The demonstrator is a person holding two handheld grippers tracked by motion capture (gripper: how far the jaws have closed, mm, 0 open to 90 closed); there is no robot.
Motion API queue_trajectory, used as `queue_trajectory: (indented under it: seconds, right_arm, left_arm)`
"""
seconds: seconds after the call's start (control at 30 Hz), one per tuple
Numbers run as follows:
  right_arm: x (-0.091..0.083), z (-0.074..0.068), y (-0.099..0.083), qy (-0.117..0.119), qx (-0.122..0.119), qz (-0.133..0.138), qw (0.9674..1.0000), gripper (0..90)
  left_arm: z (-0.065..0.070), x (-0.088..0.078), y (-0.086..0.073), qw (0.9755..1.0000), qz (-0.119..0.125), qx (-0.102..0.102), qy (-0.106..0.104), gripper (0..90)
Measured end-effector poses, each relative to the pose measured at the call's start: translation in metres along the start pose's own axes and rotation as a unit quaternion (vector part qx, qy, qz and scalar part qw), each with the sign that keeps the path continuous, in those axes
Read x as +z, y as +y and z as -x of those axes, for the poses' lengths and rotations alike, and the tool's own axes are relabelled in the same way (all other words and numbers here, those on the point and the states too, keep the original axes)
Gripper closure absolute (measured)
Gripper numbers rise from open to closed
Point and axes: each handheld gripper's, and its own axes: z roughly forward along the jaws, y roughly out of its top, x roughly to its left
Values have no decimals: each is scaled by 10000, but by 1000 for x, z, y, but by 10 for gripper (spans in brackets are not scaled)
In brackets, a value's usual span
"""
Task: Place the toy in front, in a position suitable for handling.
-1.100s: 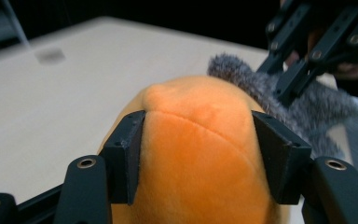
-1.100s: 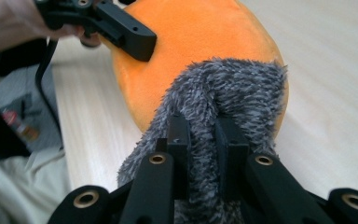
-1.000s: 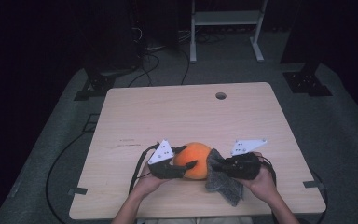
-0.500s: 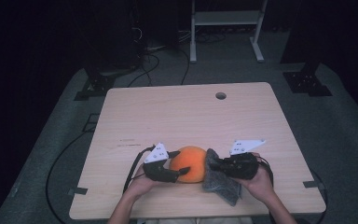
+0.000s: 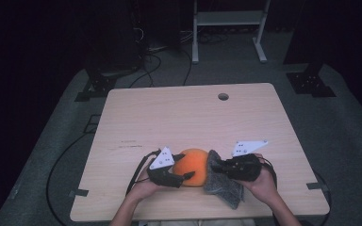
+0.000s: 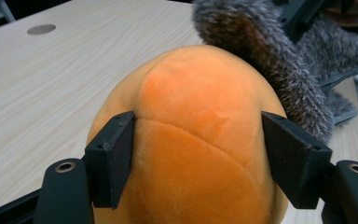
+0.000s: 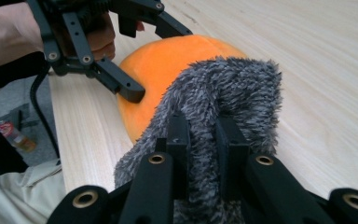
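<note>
A round orange plush lies near the table's front edge, with a grey fuzzy cloth draped against its right side. My left gripper comes from the left. Its jaws have just been opening, and the plush still sits between them with both pads pressed into its sides. My right gripper is shut on a fold of the grey cloth, pinched tight between its jaws. In the right gripper view the left gripper clasps the orange plush.
The light wooden table has a round cable hole at the back. Cables trail off its left side onto the grey floor. A white stand is behind the table.
The left gripper and the orange plush have shifted slightly toward the table's front edge. The right hand has stayed put with the grey cloth.
</note>
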Motion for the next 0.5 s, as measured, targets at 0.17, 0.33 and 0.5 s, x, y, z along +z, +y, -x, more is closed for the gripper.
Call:
queue_trajectory:
  seconds: [0.17, 0.33, 0.5]
  right_arm:
    - [14, 10, -15, -42, 213, -627, 9978, 777]
    - [2, -2, -4, 49, 62, -159, 9998, 781]
    - [17, -5, -5, -74, -128, -404, 9991, 783]
  left_arm:
    - [1, 1, -1, 10000, -5, -5, -35, 294]
    - [1, 1, 0, 10000, 29, -8, -62, 293]
    - [-7, -6, 7, 9990, 82, -326, -303, 226]
